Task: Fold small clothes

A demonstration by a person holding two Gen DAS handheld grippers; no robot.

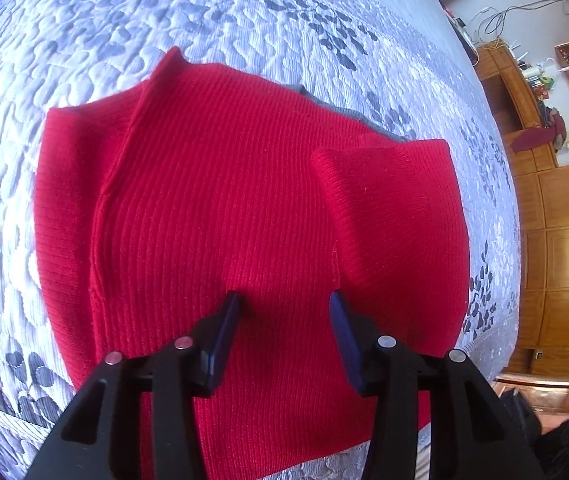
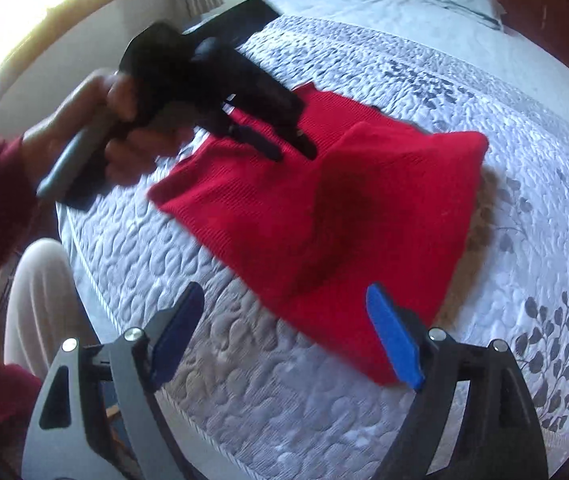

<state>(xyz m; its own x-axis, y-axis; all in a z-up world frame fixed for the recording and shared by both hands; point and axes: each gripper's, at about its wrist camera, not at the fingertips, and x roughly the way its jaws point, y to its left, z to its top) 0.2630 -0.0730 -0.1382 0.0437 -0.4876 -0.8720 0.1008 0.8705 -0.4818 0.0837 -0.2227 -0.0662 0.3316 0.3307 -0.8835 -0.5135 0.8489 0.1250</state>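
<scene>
The right gripper hung with its jaws wide apart and empty above the near edge of the red sweater, which lay partly folded on the quilted bed. Farther in, the left gripper stood half apart over the knit, gripping nothing. The folded-in sleeve looked loose; a careless drag could likely spring it open or bunch the body.
</scene>
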